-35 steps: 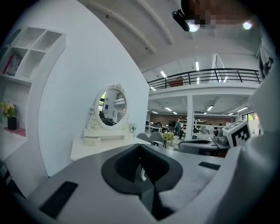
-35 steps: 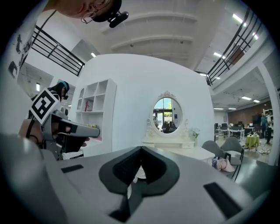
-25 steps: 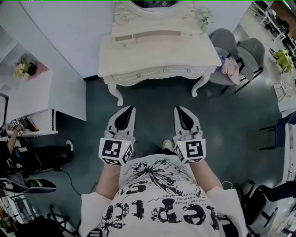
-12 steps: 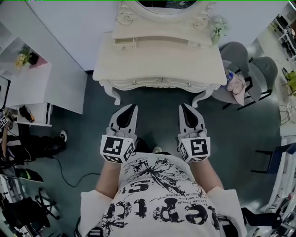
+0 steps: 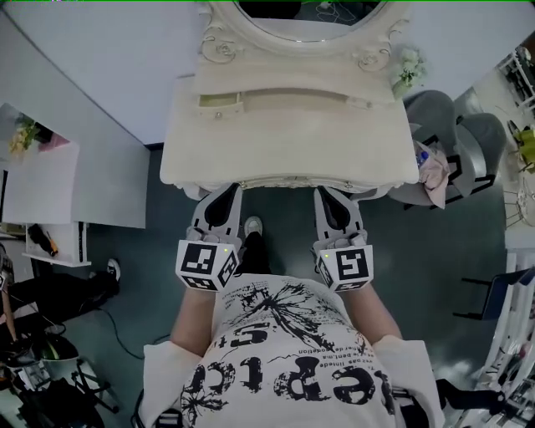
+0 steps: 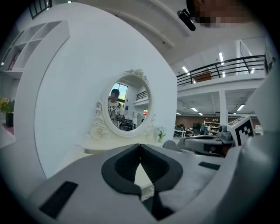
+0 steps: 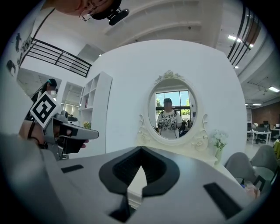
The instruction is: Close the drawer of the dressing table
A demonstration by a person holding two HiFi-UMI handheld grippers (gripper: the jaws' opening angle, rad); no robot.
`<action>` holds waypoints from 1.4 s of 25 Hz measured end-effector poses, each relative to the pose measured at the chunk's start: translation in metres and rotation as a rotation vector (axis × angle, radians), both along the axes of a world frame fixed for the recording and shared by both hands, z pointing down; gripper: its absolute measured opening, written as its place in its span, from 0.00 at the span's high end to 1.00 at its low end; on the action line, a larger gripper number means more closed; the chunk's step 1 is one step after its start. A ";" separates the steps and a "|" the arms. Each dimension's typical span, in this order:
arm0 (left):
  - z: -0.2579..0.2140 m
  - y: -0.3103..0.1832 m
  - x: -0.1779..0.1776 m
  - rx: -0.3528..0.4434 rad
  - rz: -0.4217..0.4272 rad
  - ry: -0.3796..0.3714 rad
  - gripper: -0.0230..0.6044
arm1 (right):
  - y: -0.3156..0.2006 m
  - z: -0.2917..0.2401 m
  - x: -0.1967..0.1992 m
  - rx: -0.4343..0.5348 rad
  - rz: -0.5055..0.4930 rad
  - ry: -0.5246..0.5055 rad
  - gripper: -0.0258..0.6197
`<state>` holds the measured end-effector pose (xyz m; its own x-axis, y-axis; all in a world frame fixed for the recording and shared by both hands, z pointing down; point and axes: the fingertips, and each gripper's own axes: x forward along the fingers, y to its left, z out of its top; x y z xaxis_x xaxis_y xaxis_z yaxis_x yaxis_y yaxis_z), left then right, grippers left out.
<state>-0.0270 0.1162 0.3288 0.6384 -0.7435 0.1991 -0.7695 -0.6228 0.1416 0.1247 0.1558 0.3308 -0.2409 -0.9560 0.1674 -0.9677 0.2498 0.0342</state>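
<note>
The cream dressing table (image 5: 288, 142) with its oval mirror (image 5: 305, 17) fills the top of the head view. On the raised back tier, a small drawer (image 5: 221, 102) at the left juts forward a little. The front drawers are hidden under the tabletop's edge. My left gripper (image 5: 227, 191) and right gripper (image 5: 328, 194) point side by side at the table's front edge, tips just at it. Both are shut and hold nothing. The left gripper (image 6: 140, 146) and the right gripper (image 7: 141, 151) each look level over the tabletop toward the mirror (image 7: 173, 111).
Two grey chairs (image 5: 451, 134) stand right of the table, one with a pink cloth (image 5: 435, 171) on it. A small flower pot (image 5: 408, 67) sits on the table's back right. A white shelf unit (image 5: 42, 180) stands at the left. My shoe (image 5: 252, 227) is under the table's edge.
Both grippers and I have moved forward up to the table. The front drawers, visible before, are now hidden under the tabletop's edge. Both grippers stayed shut.
</note>
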 end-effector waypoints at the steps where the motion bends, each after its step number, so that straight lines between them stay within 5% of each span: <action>1: 0.000 -0.020 -0.001 0.005 0.007 -0.008 0.93 | -0.018 0.000 -0.003 -0.001 0.000 0.003 0.93; 13: 0.001 -0.208 -0.049 -0.019 -0.004 -0.044 0.93 | -0.199 0.002 -0.039 -0.050 0.020 -0.012 0.93; 26: 0.083 -0.256 -0.061 -0.126 -0.123 -0.011 0.93 | -0.275 0.056 -0.050 -0.124 -0.102 -0.043 0.93; 35: 0.165 -0.277 -0.047 -0.208 -0.189 -0.039 0.93 | -0.310 0.120 -0.053 -0.196 -0.280 -0.047 0.93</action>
<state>-0.0741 -0.1604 0.4934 0.4813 -0.7891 0.3816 -0.8765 -0.4284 0.2196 0.0722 -0.1547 0.4512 -0.5013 -0.8024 0.3238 -0.8600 0.5034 -0.0839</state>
